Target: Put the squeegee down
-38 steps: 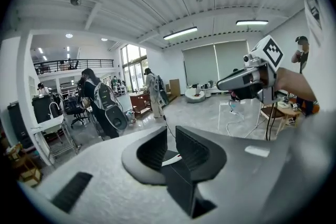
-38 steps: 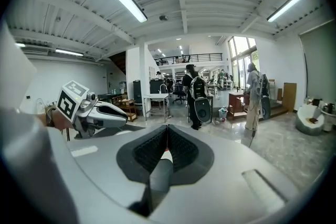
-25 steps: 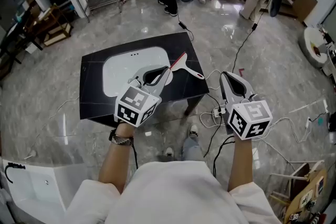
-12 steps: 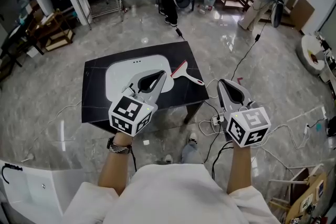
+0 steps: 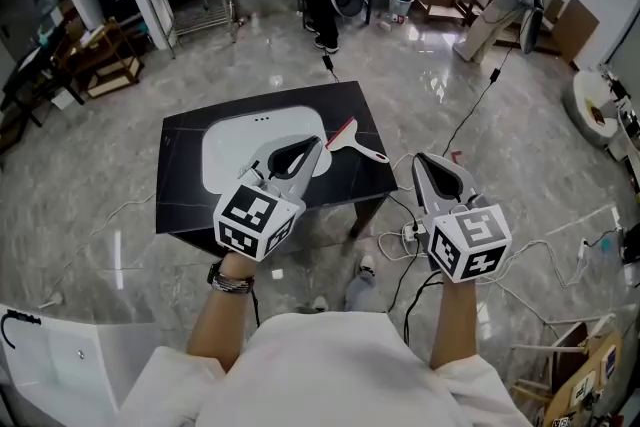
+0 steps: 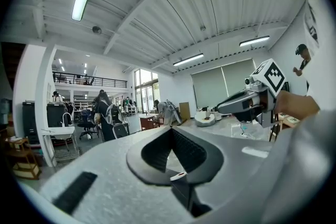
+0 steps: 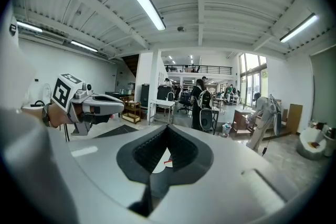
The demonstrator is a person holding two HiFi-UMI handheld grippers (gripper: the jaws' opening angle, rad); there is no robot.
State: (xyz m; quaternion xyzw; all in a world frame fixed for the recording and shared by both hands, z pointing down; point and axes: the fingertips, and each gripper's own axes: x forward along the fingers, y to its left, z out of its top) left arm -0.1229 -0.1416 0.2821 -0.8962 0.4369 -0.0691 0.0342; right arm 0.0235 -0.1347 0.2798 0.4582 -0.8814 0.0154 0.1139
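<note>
Lying on the tabletop, the squeegee looks already put down. Left claw and right claw are both clenched, holding nothing.

Glossy reflections streak the polished grey stone-look floor around a low black table whose top looks matt and smooth. The white basin in it has a slick, ceramic-like sheen. The red-and-white plastic squeegee looks smooth and lightly shiny. The shells of the left gripper and the right gripper are matt, finely speckled grey plastic, lined with ribbed black pads. The person wears a soft white cloth shirt and a metal-link wristband.
</note>
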